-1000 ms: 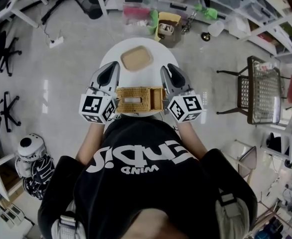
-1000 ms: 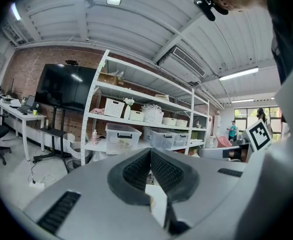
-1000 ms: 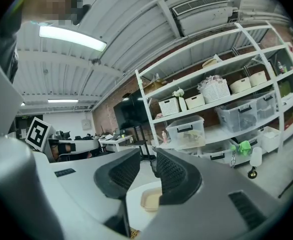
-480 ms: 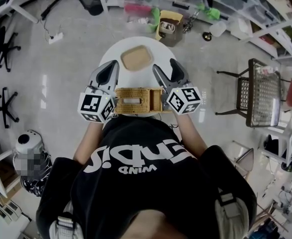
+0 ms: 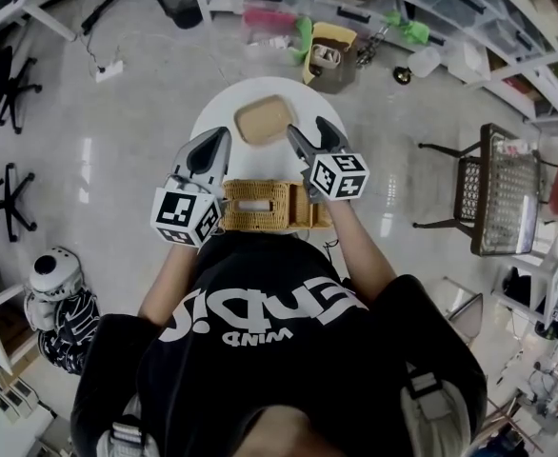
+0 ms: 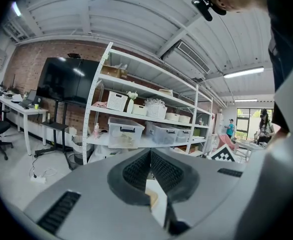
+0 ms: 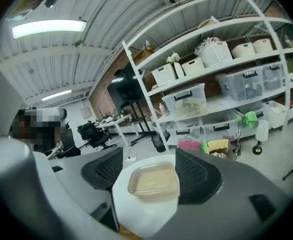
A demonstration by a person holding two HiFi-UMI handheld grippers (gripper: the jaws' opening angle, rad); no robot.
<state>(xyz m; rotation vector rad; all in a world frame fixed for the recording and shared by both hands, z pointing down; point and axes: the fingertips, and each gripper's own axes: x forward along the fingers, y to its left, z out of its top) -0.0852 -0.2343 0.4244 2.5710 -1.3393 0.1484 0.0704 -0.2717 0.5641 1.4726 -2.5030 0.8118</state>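
At the 6 o'clock edge of the round white tabletop (image 5: pixel 220 109), a woven basket (image 5: pixel 269 205) sits between both grippers, its right end hidden by the right hand-held gripper (image 5: pixel 310 134). That gripper's jaws gape wide and empty. A shallow tan container (image 5: pixel 263 120) lies at its 11 o'clock. The left hand-held gripper (image 5: pixel 217 143) is pinched together, holding nothing.

A shallow tan plastic container (image 5: pixel 263 120) (image 7: pixel 154 180), rectangular with rounded corners, lies flat and open side up on the far part of the round white table (image 5: pixel 212 122). A rectangular wicker basket (image 5: pixel 268 205) sits upright at the table's near edge, apart from the container, holding something pale that is too small to identify.
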